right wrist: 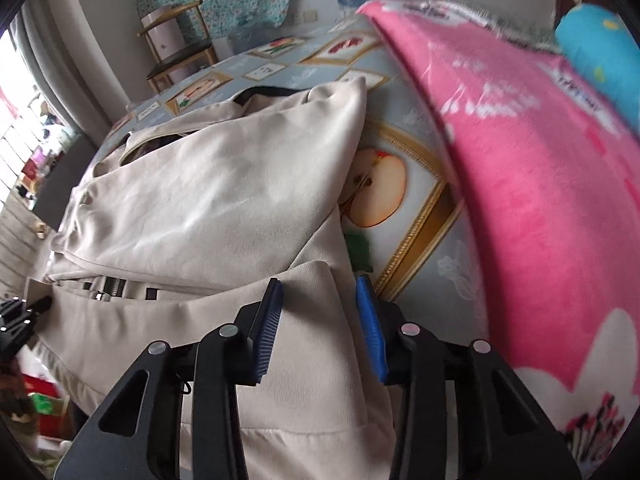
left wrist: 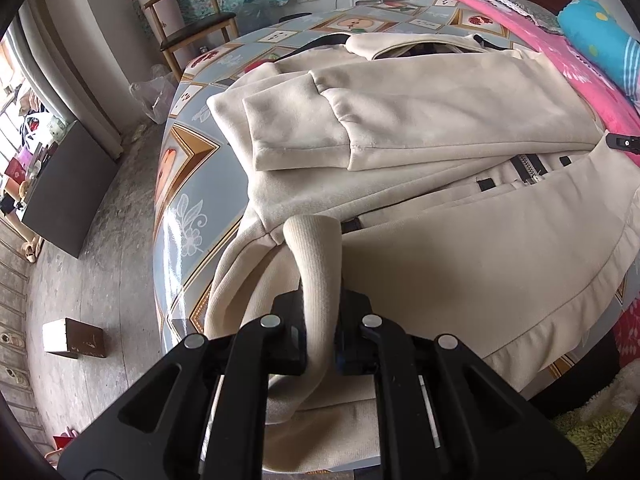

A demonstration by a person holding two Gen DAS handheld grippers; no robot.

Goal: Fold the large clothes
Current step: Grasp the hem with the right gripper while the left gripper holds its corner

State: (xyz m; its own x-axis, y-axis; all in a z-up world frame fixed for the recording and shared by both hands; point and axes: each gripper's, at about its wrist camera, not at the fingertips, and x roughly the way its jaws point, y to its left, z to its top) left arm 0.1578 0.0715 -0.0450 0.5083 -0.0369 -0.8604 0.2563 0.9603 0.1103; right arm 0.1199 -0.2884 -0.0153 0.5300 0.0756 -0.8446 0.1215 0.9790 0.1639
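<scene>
The cream jacket (left wrist: 440,120) lay on the surface (left wrist: 180,184). Left claw (left wrist: 322,320) was clamped on its hem; right claw (right wrist: 320,300) hovered apart over the other corner. Best to pinch there and lift evenly.

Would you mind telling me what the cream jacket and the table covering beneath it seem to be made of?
The cream jacket looks like a soft, matte velour or fleece knit: it has a faint nap, and its hem band is ribbed where the left gripper pinches it. The table covering seems to be glossy printed vinyl or oilcloth, since it shows bright window glare.
</scene>
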